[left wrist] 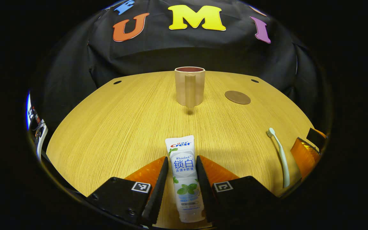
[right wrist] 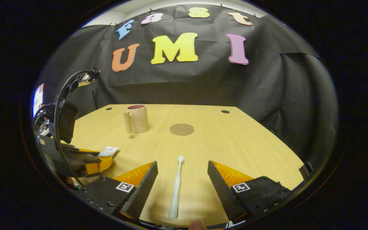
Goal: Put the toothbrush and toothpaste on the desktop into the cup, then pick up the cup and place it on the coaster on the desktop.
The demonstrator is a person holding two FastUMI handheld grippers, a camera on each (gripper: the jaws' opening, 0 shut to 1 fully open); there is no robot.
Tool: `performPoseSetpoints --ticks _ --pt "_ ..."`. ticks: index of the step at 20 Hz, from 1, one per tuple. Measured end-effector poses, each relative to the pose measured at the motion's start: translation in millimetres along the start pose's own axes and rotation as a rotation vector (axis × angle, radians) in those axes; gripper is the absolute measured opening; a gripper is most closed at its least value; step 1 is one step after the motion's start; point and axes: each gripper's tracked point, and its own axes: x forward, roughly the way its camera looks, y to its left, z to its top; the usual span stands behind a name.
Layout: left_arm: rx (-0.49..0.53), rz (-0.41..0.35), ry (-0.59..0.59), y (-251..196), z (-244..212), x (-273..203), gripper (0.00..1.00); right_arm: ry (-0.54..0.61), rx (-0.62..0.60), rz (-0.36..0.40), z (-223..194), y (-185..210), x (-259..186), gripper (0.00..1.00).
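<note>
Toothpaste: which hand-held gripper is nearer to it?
Left. The left hand-held gripper has its fingers on both sides of the toothpaste; the right hand-held gripper straddles the toothbrush, off to the side.

The left gripper (left wrist: 181,166) is held low over the table (left wrist: 113,134), its fingers closed against both sides of the tube (left wrist: 184,172). In the right gripper view it is seen at the table's left edge (right wrist: 102,159). The right gripper (right wrist: 180,182) is held low over the table, its fingers spread wide, apart from the brush (right wrist: 176,188) lying between them. A fingertip (right wrist: 197,225) is seen beneath it.
</note>
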Motion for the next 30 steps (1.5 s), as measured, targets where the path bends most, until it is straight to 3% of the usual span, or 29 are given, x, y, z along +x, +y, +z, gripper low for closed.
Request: performPoseSetpoints --ticks 1,2,3,5,6,8,10,14,18,20,21,22,23,25,29,30 --pt "-0.002 0.003 0.003 -1.8 4.0 1.8 0.53 0.004 0.0 0.007 -1.1 1.4 0.7 0.95" --pt "0.001 0.008 0.005 -1.5 4.9 3.6 0.55 0.015 0.001 0.015 -3.2 2.6 1.9 0.95" --pt "0.005 0.009 0.007 -2.1 6.3 5.0 0.48 0.03 0.003 0.023 -6.4 4.2 4.2 0.95" --pt "0.001 0.002 0.005 -2.1 7.7 1.9 0.51 0.064 0.007 0.034 -12.1 5.7 9.3 0.95" --pt "-0.01 -0.005 0.002 -1.1 5.4 0.5 0.46 0.08 0.011 0.039 -15.5 7.2 12.2 0.95" --pt "-0.029 -0.02 -0.005 -1.8 6.6 -1.2 0.48 0.111 0.023 0.051 -19.9 11.9 17.4 0.97" --pt "-0.033 -0.026 -0.017 -1.4 7.9 -4.4 0.43 0.136 0.032 0.058 -23.7 17.1 23.7 0.95" --pt "-0.048 -0.031 -0.04 2.1 11.9 -11.1 0.42 0.157 0.034 0.039 -23.8 18.4 35.6 0.94" --pt "-0.072 -0.028 -0.075 11.0 20.1 -21.7 0.42 0.169 0.033 0.015 -22.8 17.0 47.9 0.86" --pt "-0.07 -0.024 -0.101 13.6 27.3 -28.1 0.42 0.188 0.028 -0.006 -29.2 15.3 53.4 0.8" --pt "-0.069 -0.022 -0.113 14.6 31.9 -30.9 0.42 0.202 0.031 -0.011 -33.5 15.5 53.6 0.68" --pt "-0.069 -0.022 -0.126 14.7 37.3 -33.9 0.41 0.218 0.037 -0.011 -38.2 16.8 53.7 0.64" --pt "-0.068 -0.023 -0.136 14.9 41.4 -35.7 0.42 0.225 0.049 -0.004 -40.6 18.5 52.4 0.47" --pt "-0.07 -0.026 -0.151 15.1 43.7 -39.3 0.42 0.221 0.06 -0.01 -39.3 18.9 53.1 0.4" --pt "-0.081 -0.034 -0.163 15.0 47.6 -42.7 0.42 0.233 0.097 0.016 -39.3 21.6 55.5 0.11" --pt "-0.082 -0.037 -0.167 14.3 50.1 -43.9 0.42 0.232 0.097 0.025 -38.8 22.5 56.3 0.11"
